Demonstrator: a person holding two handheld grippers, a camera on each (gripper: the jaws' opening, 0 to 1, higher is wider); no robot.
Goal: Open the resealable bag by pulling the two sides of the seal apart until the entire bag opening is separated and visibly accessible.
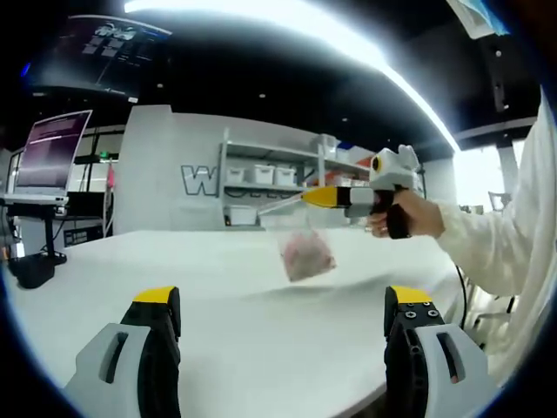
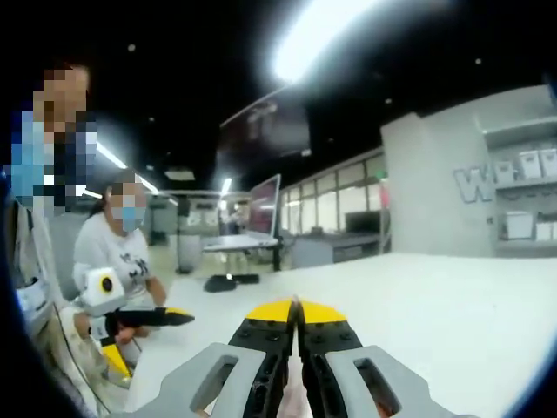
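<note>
Yellow-tipped fingers of my left gripper [image 1: 283, 318] stand open above the white tabletop [image 1: 261, 331]; my right gripper [image 1: 306, 198] pinches the clear resealable bag [image 1: 306, 254], lifted.

I can read one big letter — a grey "W" [image 1: 197, 180] on the white wall [image 1: 165, 165]. My right gripper view shows that "W" too. The dark screen's words are too blurry.

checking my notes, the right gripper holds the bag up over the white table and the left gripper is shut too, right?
Not quite: the left gripper is open, its jaws wide apart in the left gripper view. The right gripper does hold the bag above the white table.
</note>
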